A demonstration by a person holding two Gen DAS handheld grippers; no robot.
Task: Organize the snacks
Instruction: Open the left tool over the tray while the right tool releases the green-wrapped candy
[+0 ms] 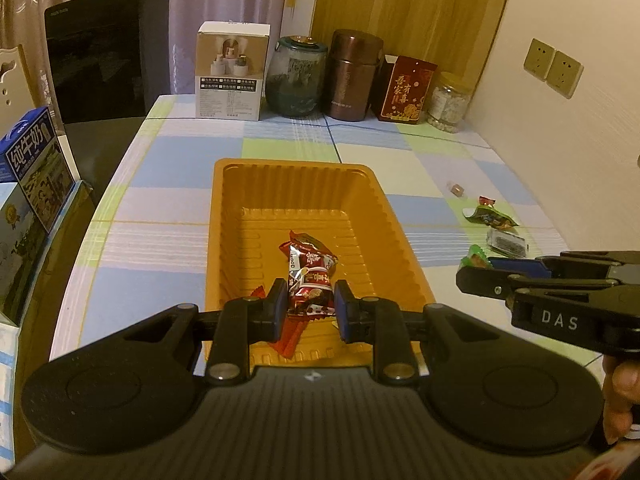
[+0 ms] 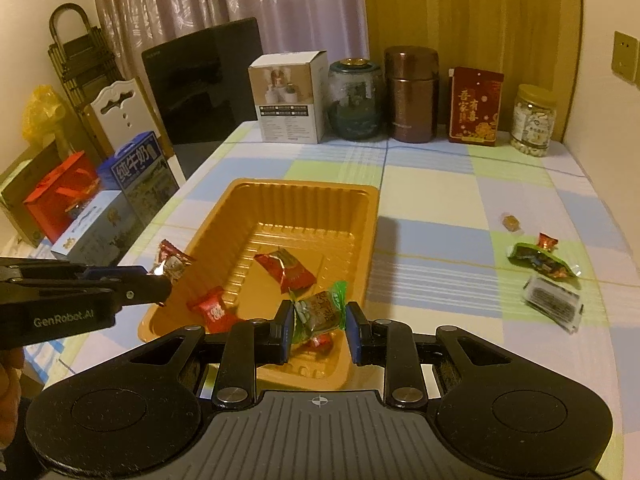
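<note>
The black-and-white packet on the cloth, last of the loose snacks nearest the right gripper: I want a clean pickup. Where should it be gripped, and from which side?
Grip the black-and-white packet across its short width at mid-body, coming from above. It lies flat on the tablecloth, apart from the green packet, so both long edges look free.

Glossy ribbed plastic tray [image 2: 362,216], shiny foil snack wrappers [image 2: 285,266], smooth checked tablecloth [image 2: 440,200]
</note>
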